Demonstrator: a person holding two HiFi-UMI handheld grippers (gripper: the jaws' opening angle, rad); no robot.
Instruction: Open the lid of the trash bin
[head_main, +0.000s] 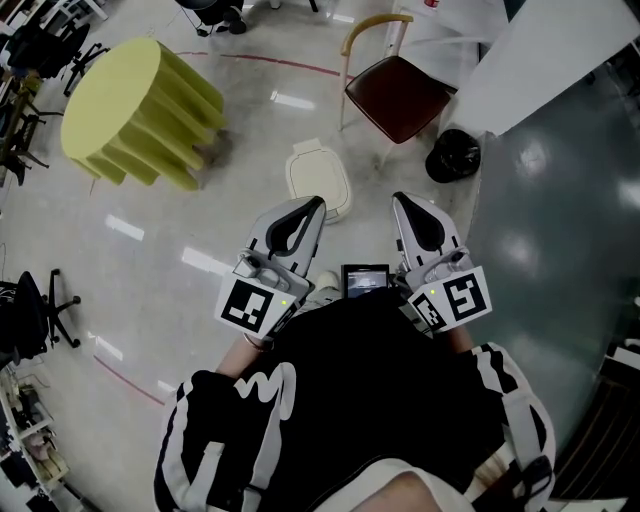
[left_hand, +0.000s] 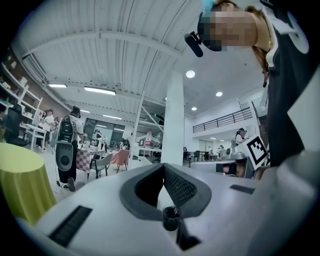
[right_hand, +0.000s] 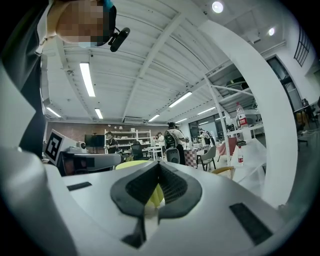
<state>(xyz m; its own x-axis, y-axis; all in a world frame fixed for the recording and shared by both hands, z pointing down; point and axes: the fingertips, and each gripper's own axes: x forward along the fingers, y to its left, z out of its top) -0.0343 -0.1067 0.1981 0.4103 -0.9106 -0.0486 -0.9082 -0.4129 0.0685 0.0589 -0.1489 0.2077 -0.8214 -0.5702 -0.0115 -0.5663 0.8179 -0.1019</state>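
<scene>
Trash bin lid: down, on the floor just ahead of your tongs.
Left tongs: pressed together, empty.
Right tongs: likewise together, empty.
Risk: closed tips may skid off the smooth lid, and the bin may tip or slide.

A large open-plan lab or workshop hall is shown by a high ribbed ceiling hung with strip lights, a broad white column and a railed mezzanine. Shelving at the far end, scattered tables and several people, one carrying a bulky pack, are seen. A polished floor marked with red tape lines, a yellow-draped round table and rolling office chairs are visible from above.
</scene>
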